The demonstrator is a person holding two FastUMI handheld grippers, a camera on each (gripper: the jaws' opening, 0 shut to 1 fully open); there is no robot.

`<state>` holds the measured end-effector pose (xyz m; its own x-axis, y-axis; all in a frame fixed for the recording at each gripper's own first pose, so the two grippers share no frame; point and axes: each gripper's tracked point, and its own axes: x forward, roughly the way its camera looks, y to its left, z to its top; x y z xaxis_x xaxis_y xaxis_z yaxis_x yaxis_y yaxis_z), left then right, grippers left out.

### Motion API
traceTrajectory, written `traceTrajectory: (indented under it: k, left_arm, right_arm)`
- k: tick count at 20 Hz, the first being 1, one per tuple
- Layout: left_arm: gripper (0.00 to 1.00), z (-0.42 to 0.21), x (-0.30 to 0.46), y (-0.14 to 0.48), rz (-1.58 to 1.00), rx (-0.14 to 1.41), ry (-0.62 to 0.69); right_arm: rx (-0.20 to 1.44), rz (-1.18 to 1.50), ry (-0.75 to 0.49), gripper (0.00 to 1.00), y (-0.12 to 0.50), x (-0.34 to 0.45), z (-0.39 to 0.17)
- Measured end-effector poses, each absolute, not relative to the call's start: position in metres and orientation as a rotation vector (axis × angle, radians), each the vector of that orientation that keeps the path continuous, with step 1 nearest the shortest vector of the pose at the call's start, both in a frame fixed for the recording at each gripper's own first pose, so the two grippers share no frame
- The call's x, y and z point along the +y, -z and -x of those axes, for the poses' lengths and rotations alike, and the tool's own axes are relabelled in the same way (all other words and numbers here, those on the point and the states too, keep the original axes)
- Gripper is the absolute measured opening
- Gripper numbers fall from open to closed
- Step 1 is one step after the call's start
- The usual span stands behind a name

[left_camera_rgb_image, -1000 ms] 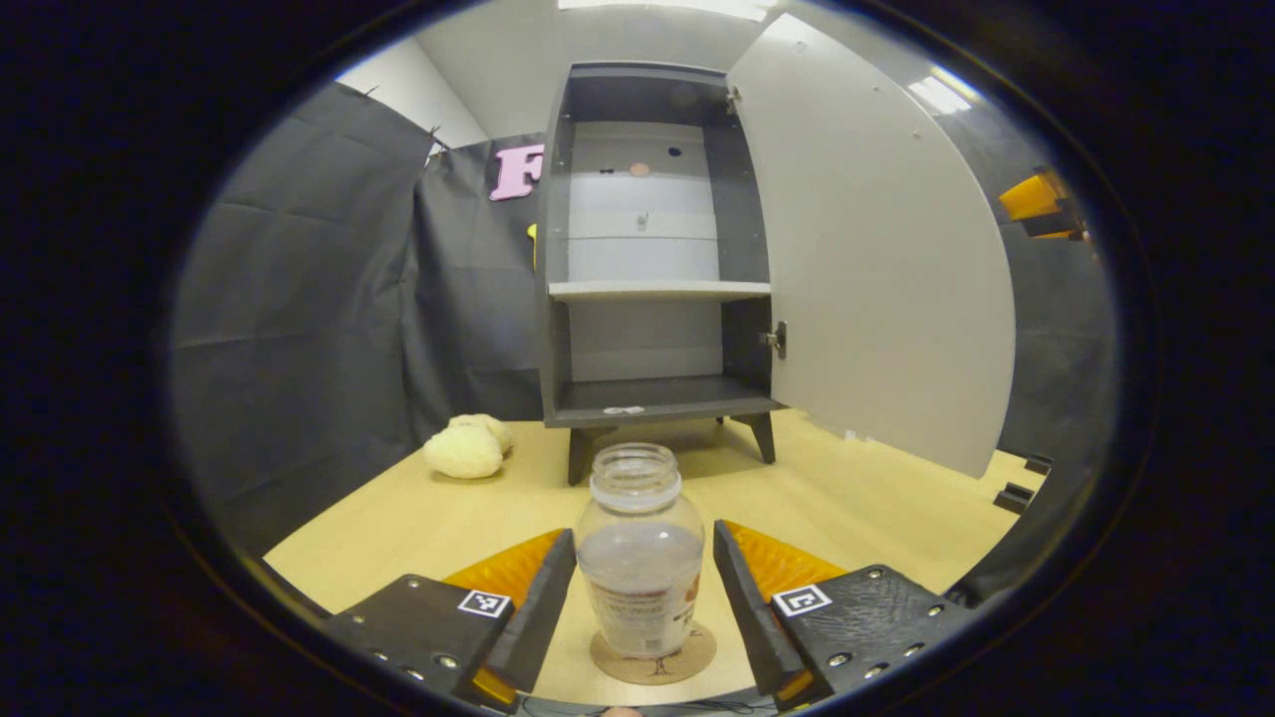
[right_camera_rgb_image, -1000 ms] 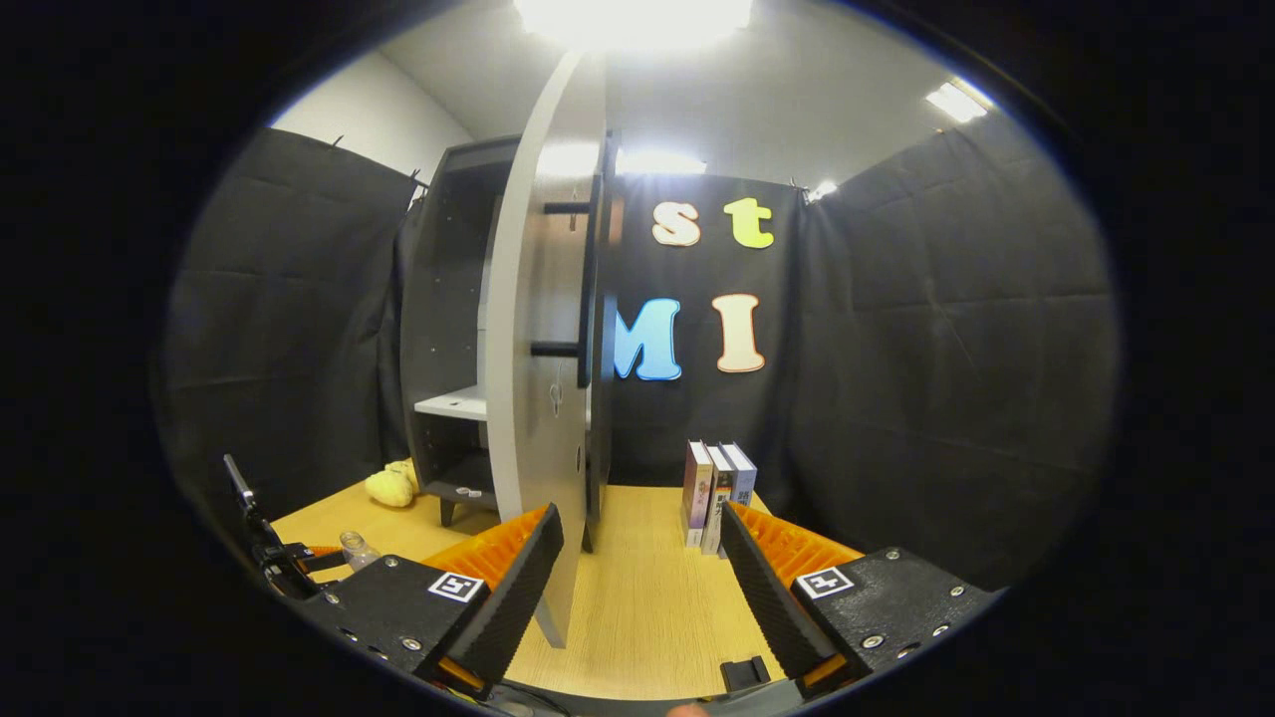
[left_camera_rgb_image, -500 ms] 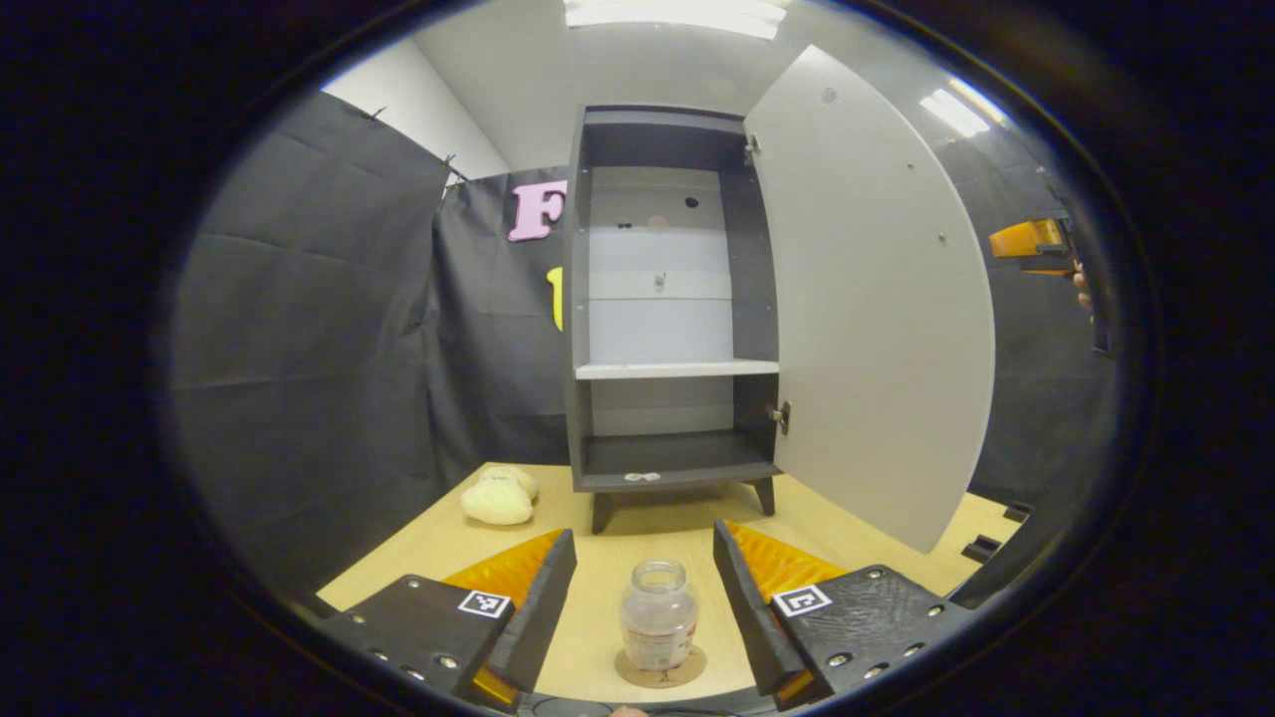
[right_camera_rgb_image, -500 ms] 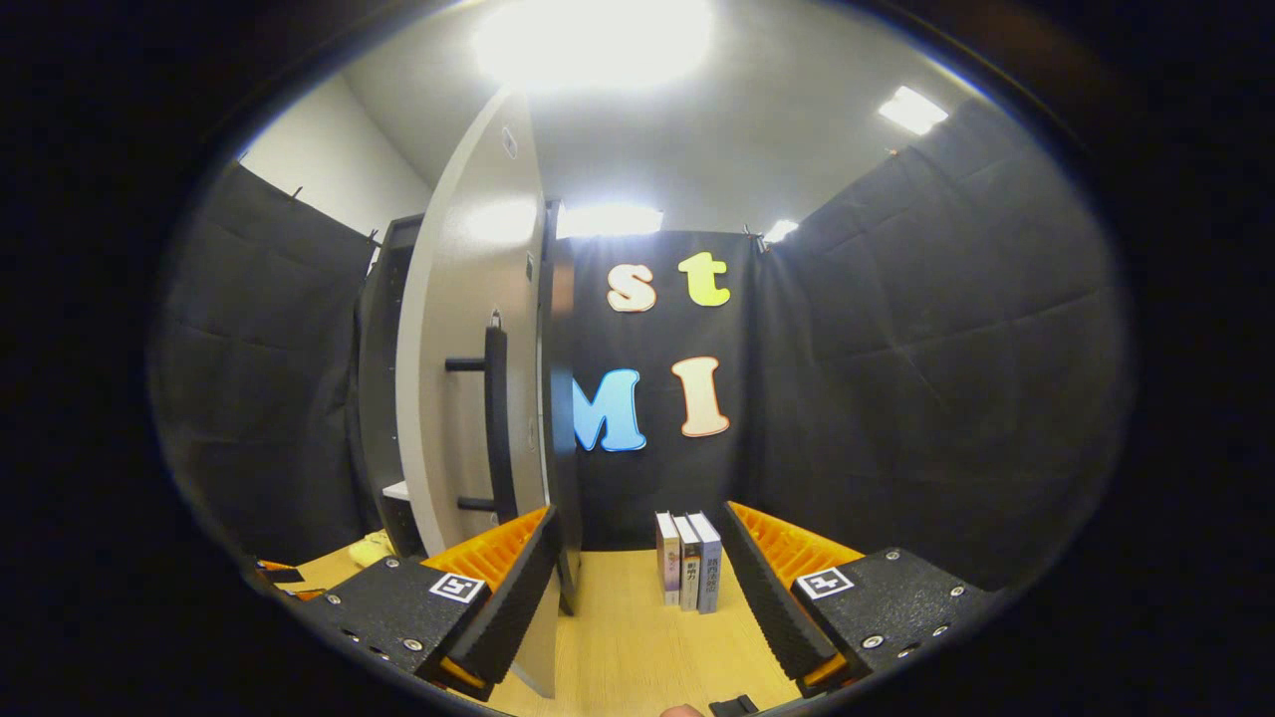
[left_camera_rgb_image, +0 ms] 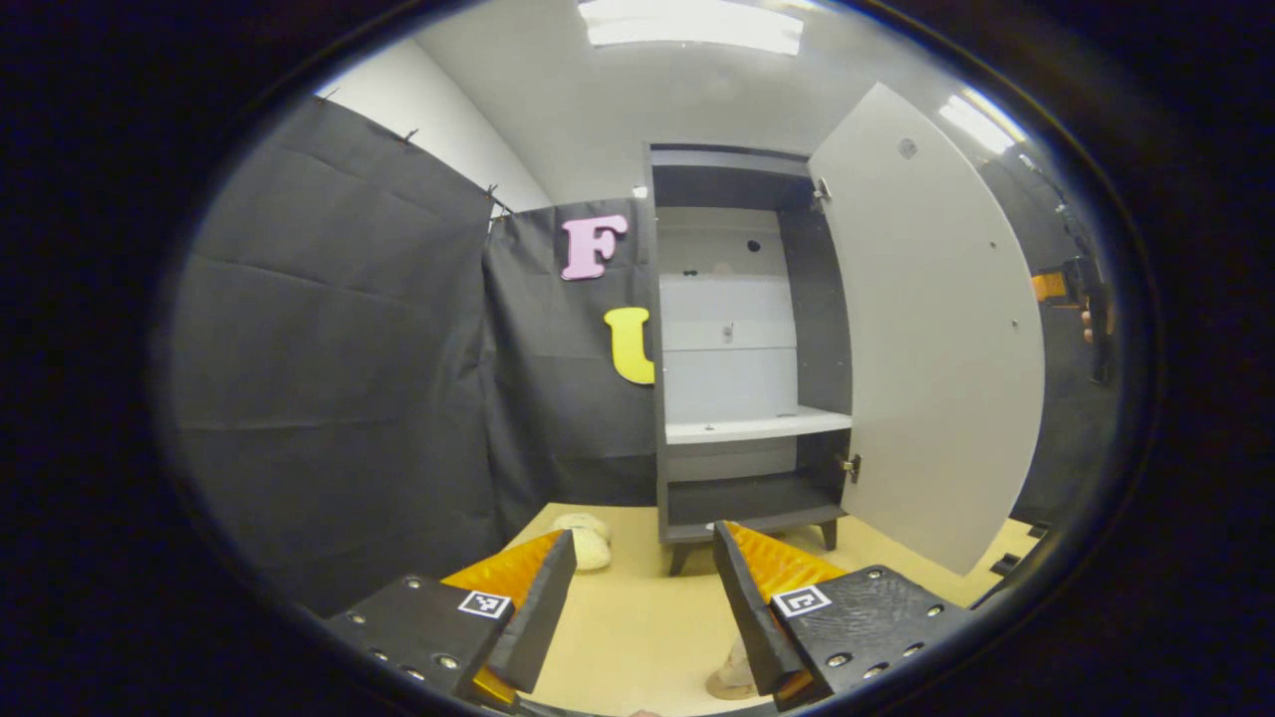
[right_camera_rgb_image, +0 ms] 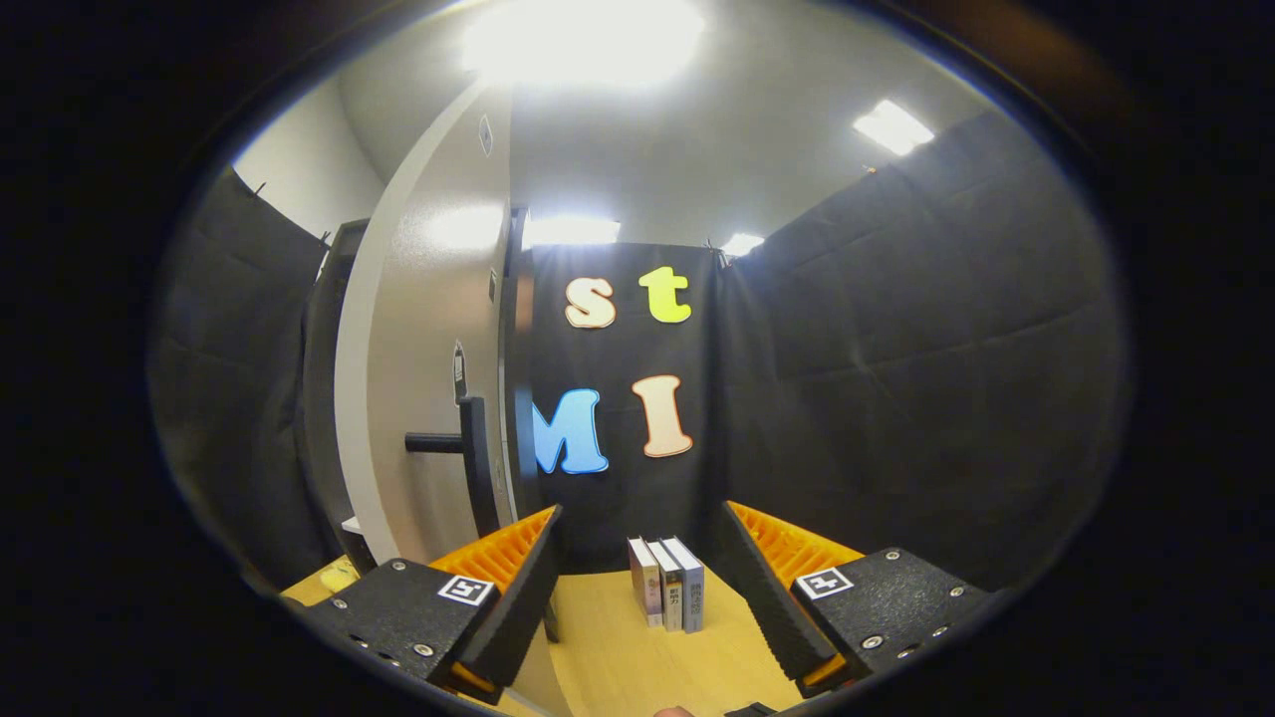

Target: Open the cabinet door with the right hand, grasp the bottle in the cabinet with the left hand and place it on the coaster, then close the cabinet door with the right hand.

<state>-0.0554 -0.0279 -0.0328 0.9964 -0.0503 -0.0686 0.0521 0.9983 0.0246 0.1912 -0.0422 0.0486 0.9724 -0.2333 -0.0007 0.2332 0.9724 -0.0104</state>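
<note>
In the left gripper view, the left gripper [left_camera_rgb_image: 643,597] hangs over the pale wooden table [left_camera_rgb_image: 628,637] with its fingers spread apart and nothing between them. Low at the near edge, just behind the gripper's right finger, a sliver of the bottle [left_camera_rgb_image: 737,669] shows, standing on the round coaster [left_camera_rgb_image: 719,687]; most of it is hidden by that finger, so its upright long axis can only be partly made out.

Farther off stands the cabinet [left_camera_rgb_image: 742,349], tall and narrow, its long axis vertical and its open front facing the camera. The cabinet door [left_camera_rgb_image: 936,339] is swung wide to the right, hinged on the cabinet's right edge, its inner face showing. Inside, a pale shelf [left_camera_rgb_image: 757,428] crosses the middle. A cream plush toy [left_camera_rgb_image: 586,538] lies on the table just left of the cabinet's legs. At the far right edge, beyond the door, part of the other gripper appears with a bit of a hand.

In the right gripper view, the right gripper [right_camera_rgb_image: 637,588] also has its fingers parted, holding nothing. The door's outer face [right_camera_rgb_image: 428,378] rises at the left, nearly edge-on, with its dark bar handle [right_camera_rgb_image: 468,458] standing vertical, just beyond the gripper's left finger and not touched by it. Three upright books [right_camera_rgb_image: 665,583] stand on the table at the far side, between the fingers.
</note>
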Motion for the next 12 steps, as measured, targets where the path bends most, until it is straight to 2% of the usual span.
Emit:
traceTrajectory:
  k: [2,3,4,7,9,10,11,12]
  left_arm:
    - [0.82,0.044,-0.013,0.032,-0.006,0.06,0.055]
    - [0.76,0.04,-0.005,0.03,0.006,0.058,0.056]
    - [0.83,0.035,0.002,0.031,0.015,0.056,0.058]
    - [0.8,0.022,0.017,0.034,0.03,0.056,0.07]
    - [0.8,0.015,0.024,0.039,0.022,0.062,0.086]
    - [0.83,0.011,0.027,0.04,0.017,0.062,0.095]
    - [0.8,0.007,0.029,0.041,0.012,0.06,0.102]
    - [0.83,0.004,0.032,0.041,0.008,0.058,0.109]
  right_arm:
    - [0.006,0.037,0.259,0.93,-0.051,-0.039,-0.188]
    - [0.006,0.04,0.27,0.93,-0.051,-0.036,-0.186]
    - [0.006,0.038,0.278,0.93,-0.051,-0.033,-0.186]
    - [0.0,0.025,0.291,0.93,-0.052,-0.021,-0.183]
    - [-0.005,0.021,0.3,0.93,-0.053,-0.011,-0.178]
    - [-0.008,0.02,0.302,0.93,-0.052,-0.006,-0.178]
    - [-0.01,0.018,0.302,0.93,-0.053,0.0,-0.176]
    - [-0.012,0.015,0.299,0.93,-0.053,0.007,-0.176]
